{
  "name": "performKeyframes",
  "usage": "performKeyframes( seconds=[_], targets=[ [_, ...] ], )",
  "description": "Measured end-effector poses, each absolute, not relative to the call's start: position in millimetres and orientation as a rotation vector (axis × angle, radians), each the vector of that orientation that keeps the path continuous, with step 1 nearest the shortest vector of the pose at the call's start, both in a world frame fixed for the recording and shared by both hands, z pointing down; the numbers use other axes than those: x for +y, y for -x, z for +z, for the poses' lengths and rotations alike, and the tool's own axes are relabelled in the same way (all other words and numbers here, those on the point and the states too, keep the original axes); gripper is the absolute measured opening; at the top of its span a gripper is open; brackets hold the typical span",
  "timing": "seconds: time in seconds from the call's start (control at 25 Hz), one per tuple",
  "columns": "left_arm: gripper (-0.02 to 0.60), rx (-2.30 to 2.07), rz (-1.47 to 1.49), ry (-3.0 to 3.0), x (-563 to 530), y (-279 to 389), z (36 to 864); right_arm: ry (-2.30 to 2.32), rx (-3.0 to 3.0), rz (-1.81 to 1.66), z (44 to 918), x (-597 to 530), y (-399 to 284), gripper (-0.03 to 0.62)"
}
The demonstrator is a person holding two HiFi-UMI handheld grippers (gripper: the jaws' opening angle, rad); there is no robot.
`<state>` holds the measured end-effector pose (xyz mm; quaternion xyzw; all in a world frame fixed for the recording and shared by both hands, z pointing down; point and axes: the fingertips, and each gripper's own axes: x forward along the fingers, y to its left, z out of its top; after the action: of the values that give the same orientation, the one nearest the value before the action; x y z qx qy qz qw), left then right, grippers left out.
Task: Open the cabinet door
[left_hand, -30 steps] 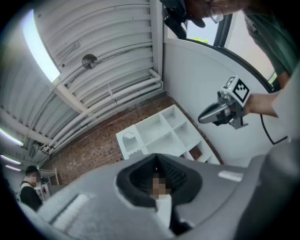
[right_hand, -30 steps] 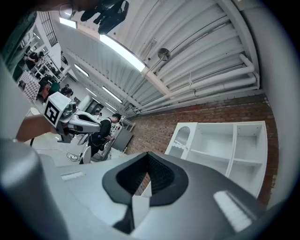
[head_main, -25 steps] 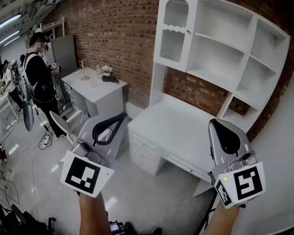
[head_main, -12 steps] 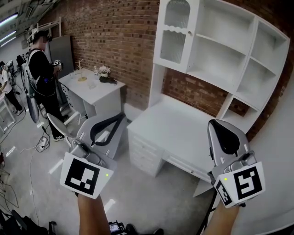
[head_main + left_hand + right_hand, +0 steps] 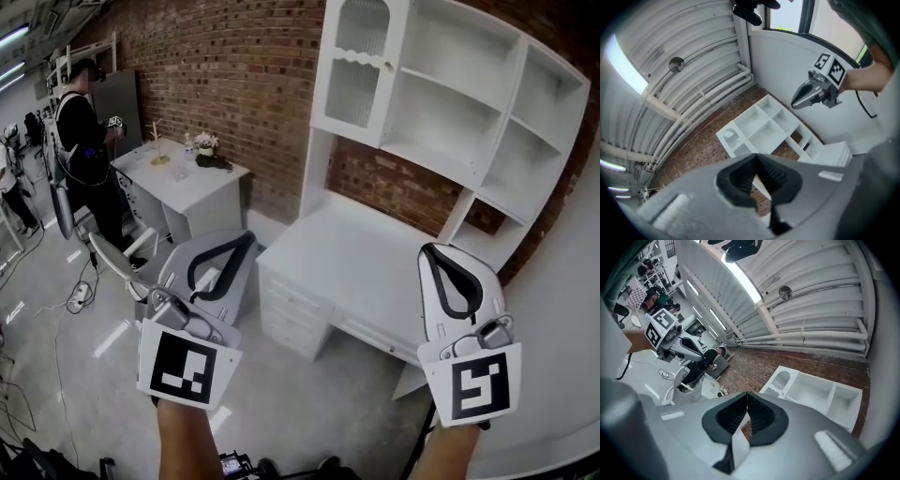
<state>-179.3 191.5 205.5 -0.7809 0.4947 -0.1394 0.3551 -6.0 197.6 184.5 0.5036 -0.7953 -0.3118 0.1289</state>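
L gripper (image 5: pixel 242 242) & R gripper (image 5: pixel 437 255), both w/ jaws pressed together on nothing, hang before the desk (image 5: pixel 356 255), well apart from the cabinet door (image 5: pixel 354 70), closed above desk's back-left corner.

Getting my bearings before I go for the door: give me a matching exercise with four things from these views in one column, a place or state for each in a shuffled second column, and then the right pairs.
Things
1. cabinet door
2. left gripper
3. right gripper
4. side table

Places or states
A. against the brick wall, flowers on top
B. shut and empty, in front of the desk's right end
C. closed, upper left of the shelf unit
D. shut and empty, over the floor left of the desk

Pairs: 1-C, 2-D, 3-B, 4-A
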Motion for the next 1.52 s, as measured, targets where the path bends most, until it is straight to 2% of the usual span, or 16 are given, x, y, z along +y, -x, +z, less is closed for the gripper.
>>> performKeyframes(
  seconds=[0.16, 0.36, 1.0, 1.52],
  targets=[
    [0.002, 1.282, -0.354, 2.011, 181, 170, 204, -1.452, -2.343, -0.888, 188, 183, 0, 0.008],
    [0.002, 1.252, -0.253, 2.092, 169, 140, 197, -1.300, -2.666, -0.737, 186, 166, -16, 0.008],
    [0.002, 1.313, -0.283, 2.078, 99, 36, 205, -1.223, -2.771, -0.707, 200, 86, -117, 0.008],
    [0.002, 1.271, -0.284, 2.068, 54, 36, 196, -1.249, -2.743, -0.694, 198, 38, -117, 0.008]
  ],
)
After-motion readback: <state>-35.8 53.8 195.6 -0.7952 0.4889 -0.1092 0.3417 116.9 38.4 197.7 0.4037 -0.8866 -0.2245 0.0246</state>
